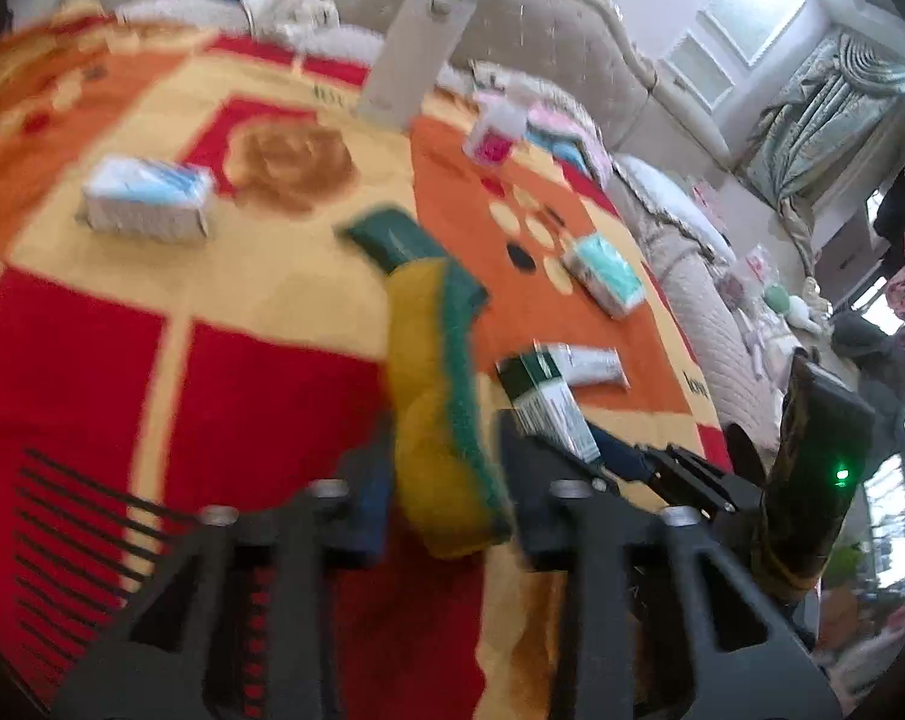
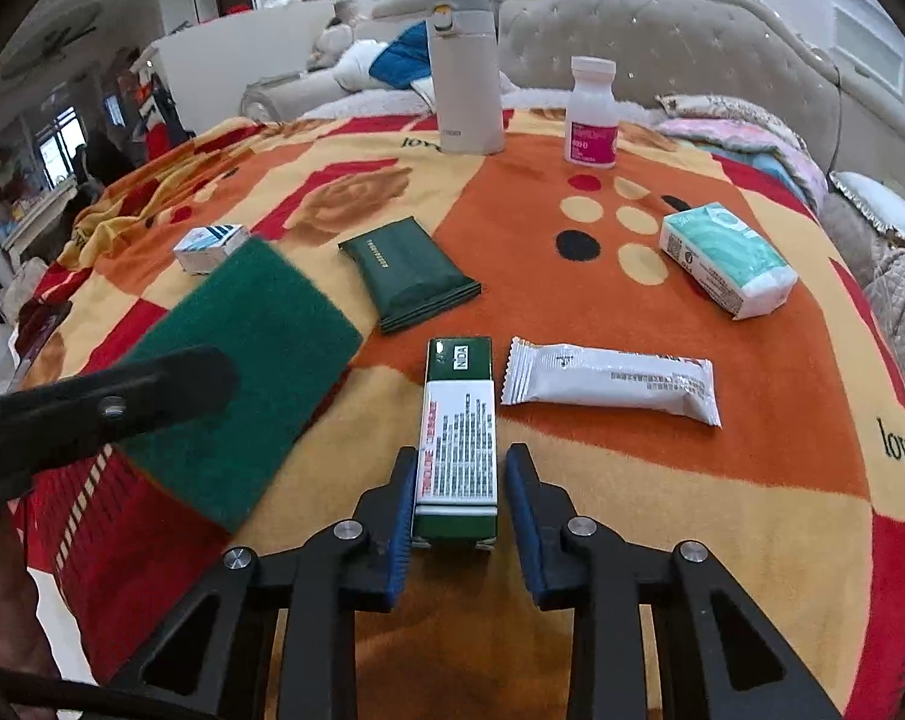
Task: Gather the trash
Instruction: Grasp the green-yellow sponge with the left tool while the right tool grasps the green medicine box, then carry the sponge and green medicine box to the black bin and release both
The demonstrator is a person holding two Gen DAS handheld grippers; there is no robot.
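The left hand-held gripper [image 1: 446,468] is clamped on the yellow-and-green scouring sponge [image 1: 434,420]. The right hand-held gripper [image 2: 460,516] straddles the green-and-white rectangular box [image 2: 458,438], jaws not visibly pressing. Beside that box, the white snack wrapper [image 2: 611,381] lies uncollected.

We are seeing everything lying on the blanket [image 2: 572,468]. The long box [image 2: 456,441] is lying nearest us, between the right gripper's [image 2: 457,519] fingers. The snack wrapper [image 2: 611,381] is sitting just right of it, the tissue pack [image 2: 725,258] farther right. The pouch [image 2: 410,273] is lying behind the box. The sponge [image 2: 242,372] is hanging left, in the left gripper [image 1: 446,480]. The small box [image 2: 209,246] is sitting behind the sponge. The flask [image 2: 467,75] and pill bottle [image 2: 592,114] are standing upright at the back.
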